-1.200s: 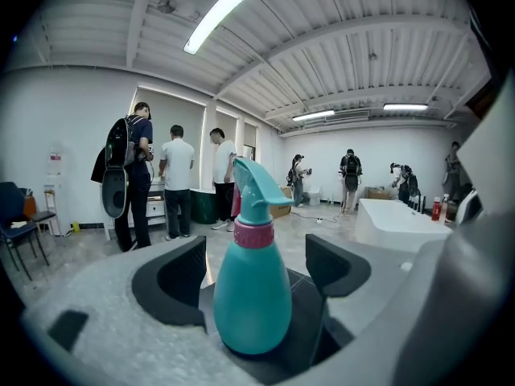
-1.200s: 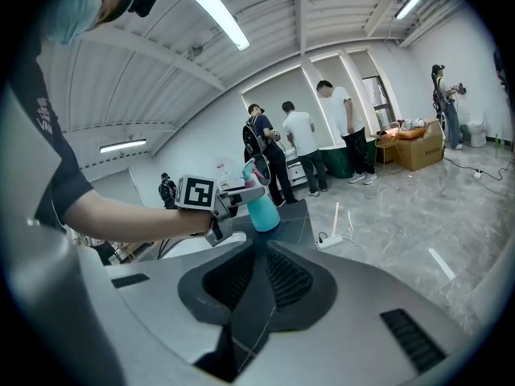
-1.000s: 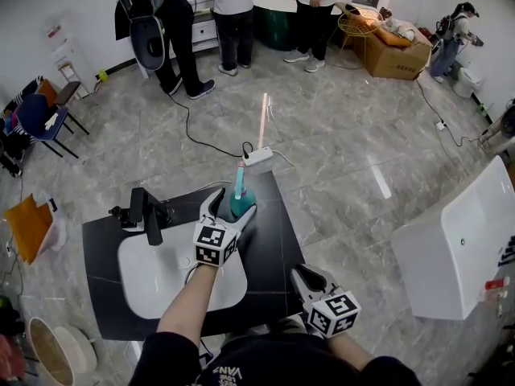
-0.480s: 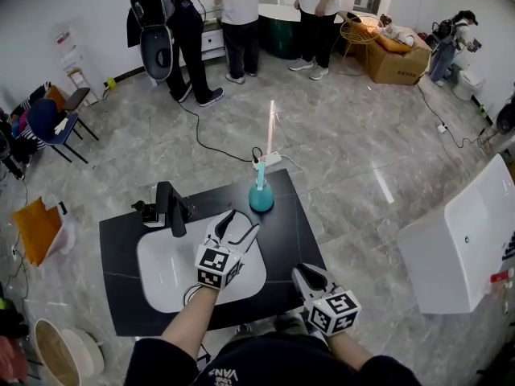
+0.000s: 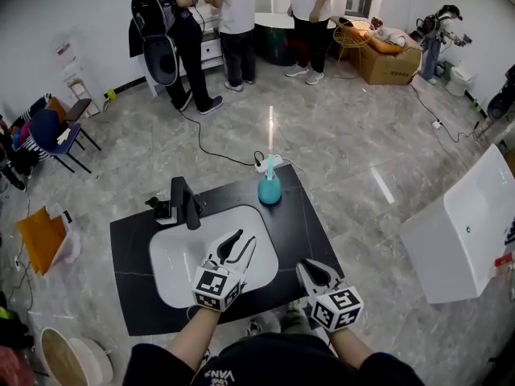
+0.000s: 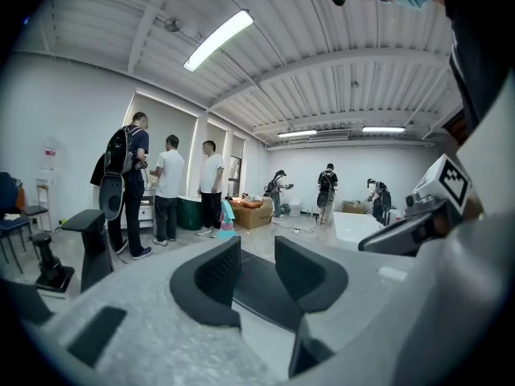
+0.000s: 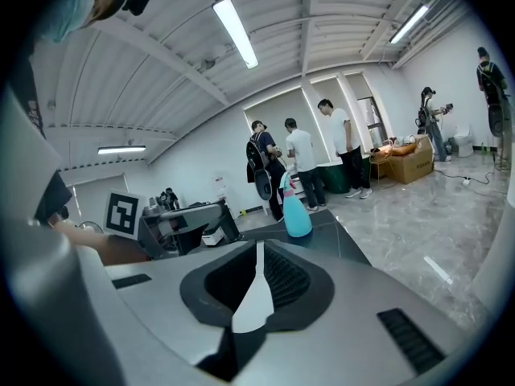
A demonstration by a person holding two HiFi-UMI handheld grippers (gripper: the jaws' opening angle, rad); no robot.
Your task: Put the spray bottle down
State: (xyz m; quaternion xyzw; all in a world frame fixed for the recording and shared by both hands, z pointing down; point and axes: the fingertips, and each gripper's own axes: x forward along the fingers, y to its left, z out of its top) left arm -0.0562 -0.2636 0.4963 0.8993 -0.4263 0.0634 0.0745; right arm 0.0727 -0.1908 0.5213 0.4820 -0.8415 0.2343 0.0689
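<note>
The spray bottle [image 5: 269, 189], teal with a pale trigger head, stands upright on the far right corner of the black counter [image 5: 129, 240]. Nothing touches it. It also shows in the right gripper view as the teal bottle [image 7: 295, 211] beyond the jaws. My left gripper [image 5: 238, 242] hangs over the white sink basin [image 5: 173, 260], well short of the bottle. Its jaws have just been closing and stand a narrow gap apart with nothing between them [image 6: 257, 252]. My right gripper [image 5: 308, 268] is at the counter's near right edge, its jaws shut and empty [image 7: 259, 252].
A black faucet [image 5: 187, 202] rises at the basin's far left. A power strip [image 5: 265, 163] with its cable lies on the floor just beyond the counter. Several people stand at the far wall. A white tub [image 5: 459, 232] is at the right and chairs [image 5: 48, 131] at the left.
My left gripper let go of the spray bottle and drew back toward me over the basin, its jaws narrowing. The bottle stays standing on the counter. The right gripper shifted slightly.
</note>
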